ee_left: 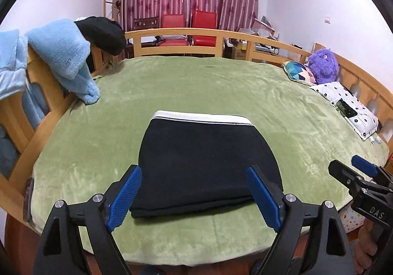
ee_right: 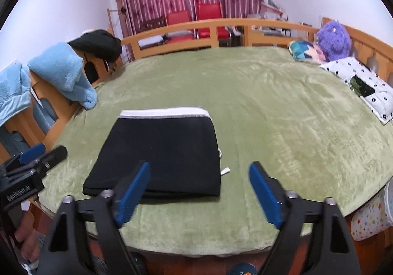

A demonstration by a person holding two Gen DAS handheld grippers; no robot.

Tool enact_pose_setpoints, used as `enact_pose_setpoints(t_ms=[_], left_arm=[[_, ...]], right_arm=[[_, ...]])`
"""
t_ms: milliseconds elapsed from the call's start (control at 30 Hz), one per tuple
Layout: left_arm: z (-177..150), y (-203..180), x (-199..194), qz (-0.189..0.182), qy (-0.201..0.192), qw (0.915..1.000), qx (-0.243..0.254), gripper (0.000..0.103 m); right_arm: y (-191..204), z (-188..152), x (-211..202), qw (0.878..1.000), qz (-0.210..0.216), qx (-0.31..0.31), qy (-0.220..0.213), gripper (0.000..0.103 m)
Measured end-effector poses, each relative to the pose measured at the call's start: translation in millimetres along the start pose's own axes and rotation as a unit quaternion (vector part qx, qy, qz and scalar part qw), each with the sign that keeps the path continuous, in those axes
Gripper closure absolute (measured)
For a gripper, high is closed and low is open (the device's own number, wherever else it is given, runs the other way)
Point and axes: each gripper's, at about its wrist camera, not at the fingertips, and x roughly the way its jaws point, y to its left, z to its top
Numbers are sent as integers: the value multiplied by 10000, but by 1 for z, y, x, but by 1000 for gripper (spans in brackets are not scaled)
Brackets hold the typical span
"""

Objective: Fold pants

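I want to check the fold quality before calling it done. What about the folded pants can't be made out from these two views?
- Underside and inner layers of the black folded pants with the white waistband: hidden by the top layer, both views.
- Near left corner: covered by the right gripper finger, right view.
- Small white cord tip beside the pants: too small to identify.

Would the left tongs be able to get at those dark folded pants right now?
Probably yes. The left tongs are open and empty, with the folded pants lying straight ahead on the green blanket; nothing sits between them, and the right tongs hang off to the side.
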Motion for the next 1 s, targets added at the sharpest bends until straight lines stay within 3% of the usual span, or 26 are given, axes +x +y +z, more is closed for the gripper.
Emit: enact_pose_setpoints(t_ms=[200,1000], left_arm=[[-2,-4,-7,13,-34,10000,1,10],[3,-6,-19,60,-36,9999,86,9]], right_arm=[[2,-4,-6,10000,-89,-25,-12,4],[7,-1,-15,9997,-168,87,-127,4]])
